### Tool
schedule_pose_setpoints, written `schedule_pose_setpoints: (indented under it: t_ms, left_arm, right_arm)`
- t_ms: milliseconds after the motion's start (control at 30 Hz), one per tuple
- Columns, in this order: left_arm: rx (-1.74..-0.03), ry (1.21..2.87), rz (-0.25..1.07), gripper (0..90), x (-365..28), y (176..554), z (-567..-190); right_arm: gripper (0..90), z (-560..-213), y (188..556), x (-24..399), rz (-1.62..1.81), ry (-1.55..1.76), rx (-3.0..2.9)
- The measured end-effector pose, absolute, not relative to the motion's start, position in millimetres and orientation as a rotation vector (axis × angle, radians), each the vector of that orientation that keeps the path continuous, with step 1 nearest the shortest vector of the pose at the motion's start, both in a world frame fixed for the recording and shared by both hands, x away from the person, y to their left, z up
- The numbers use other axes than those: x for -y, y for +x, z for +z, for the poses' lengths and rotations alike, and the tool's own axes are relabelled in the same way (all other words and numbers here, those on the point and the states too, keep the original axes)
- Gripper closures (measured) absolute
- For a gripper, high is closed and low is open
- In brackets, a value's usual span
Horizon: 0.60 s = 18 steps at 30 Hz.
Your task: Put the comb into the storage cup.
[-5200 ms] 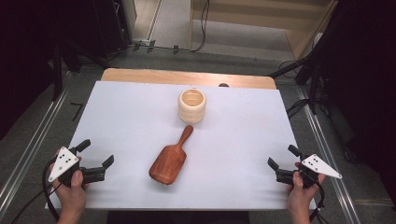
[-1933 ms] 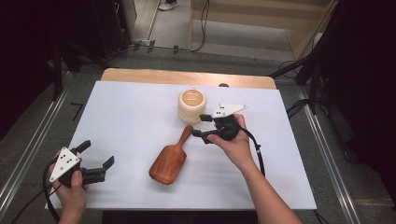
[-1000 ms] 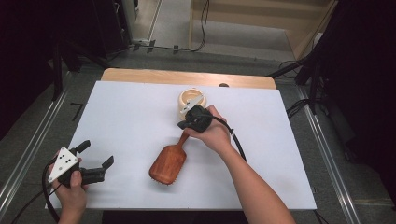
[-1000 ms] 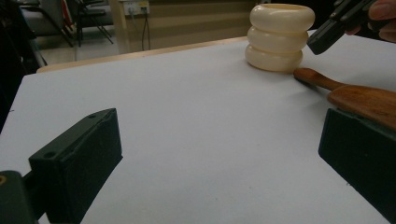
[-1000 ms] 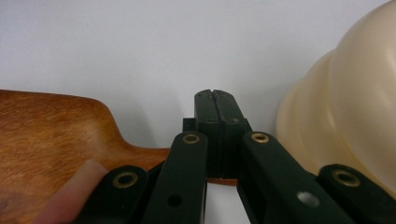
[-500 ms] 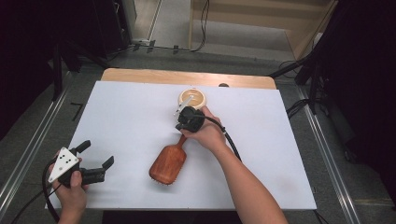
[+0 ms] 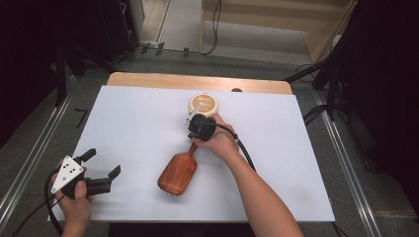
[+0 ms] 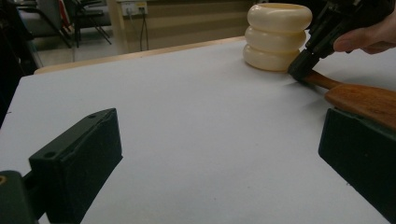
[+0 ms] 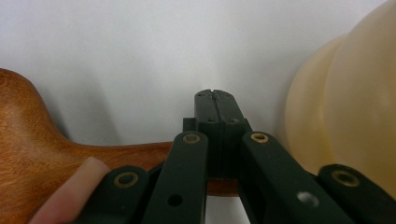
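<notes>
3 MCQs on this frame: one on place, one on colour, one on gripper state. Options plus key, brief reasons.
1. Where does the cream ridged cup stand relative to the wooden hairbrush?
A. beyond its handle end
B. on its paddle
C. at the table's near edge

2. What colour is the table surface?
A. green
B. white
C. black

3. How do the right gripper jaws stand?
A. wide open
B. shut together, over the handle
C. clamped around the cup

Key: 1 A, the high view shows the cup past the handle tip. 2 B, the sheet is plain white. 3 B, the right gripper view shows the pads meeting with no gap above the handle.
</notes>
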<state>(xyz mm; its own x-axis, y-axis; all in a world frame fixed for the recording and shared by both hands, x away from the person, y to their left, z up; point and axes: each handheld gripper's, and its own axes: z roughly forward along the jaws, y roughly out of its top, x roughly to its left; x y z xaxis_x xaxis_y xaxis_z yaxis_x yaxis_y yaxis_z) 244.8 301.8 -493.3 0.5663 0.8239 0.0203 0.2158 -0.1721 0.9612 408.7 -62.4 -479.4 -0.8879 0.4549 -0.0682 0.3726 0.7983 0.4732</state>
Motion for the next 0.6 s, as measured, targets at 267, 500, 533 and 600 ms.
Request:
schedule_pose_setpoints:
  t_ms: [267,500,533,600]
  left_arm:
    - [-0.873,1.695,0.685,0.0,-302.1,244.4,-493.2]
    - [-0.874,1.695,0.687,0.0,-301.5,244.5,-493.3]
    - [-0.874,1.695,0.687,0.0,-301.5,244.5,-493.3]
    - [-0.875,1.697,0.688,0.0,-301.5,244.4,-493.2]
  right_arm:
    - [88.3,-479.8,405.1,67.2,0.656,0.663,-2.822]
    - [88.3,-480.6,398.2,78.5,0.667,0.670,-2.834]
    - [88.3,-480.6,398.2,78.5,0.667,0.670,-2.834]
    - [88.3,-481.0,395.3,83.3,0.682,0.673,-2.838]
